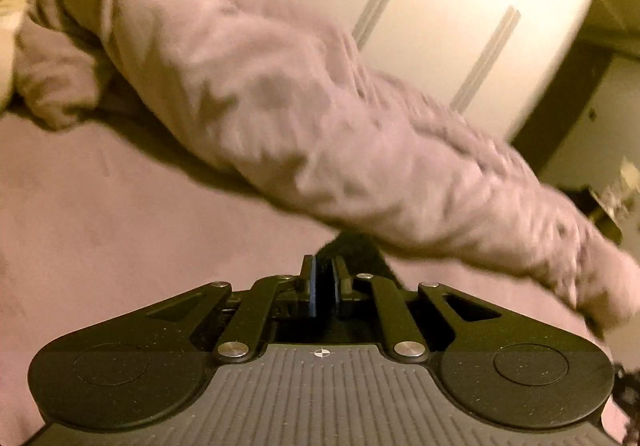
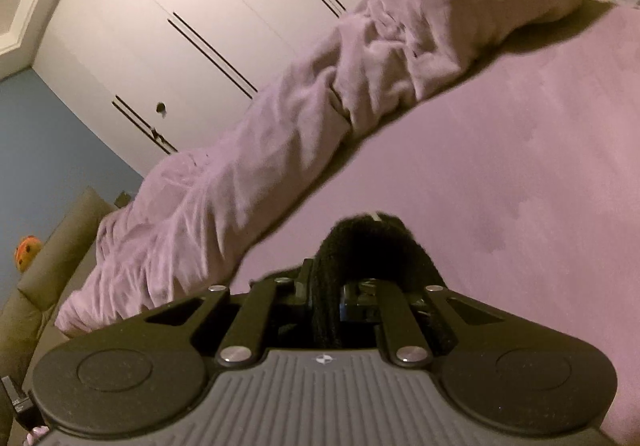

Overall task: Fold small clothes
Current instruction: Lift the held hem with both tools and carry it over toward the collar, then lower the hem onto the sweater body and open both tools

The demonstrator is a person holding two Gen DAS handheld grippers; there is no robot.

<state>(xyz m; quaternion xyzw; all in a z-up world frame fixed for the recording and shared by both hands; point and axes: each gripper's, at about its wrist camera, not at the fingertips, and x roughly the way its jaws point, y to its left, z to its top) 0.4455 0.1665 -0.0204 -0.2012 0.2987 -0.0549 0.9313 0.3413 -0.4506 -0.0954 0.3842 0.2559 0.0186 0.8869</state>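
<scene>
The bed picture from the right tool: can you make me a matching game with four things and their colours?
Things:
1. garment in the right tool
2. bunched blanket
3. wardrobe doors
4. round toy on the sofa

Colours:
A. orange
B. white
C. black
D. lilac

Pairs: 1-C, 2-D, 3-B, 4-A
</scene>
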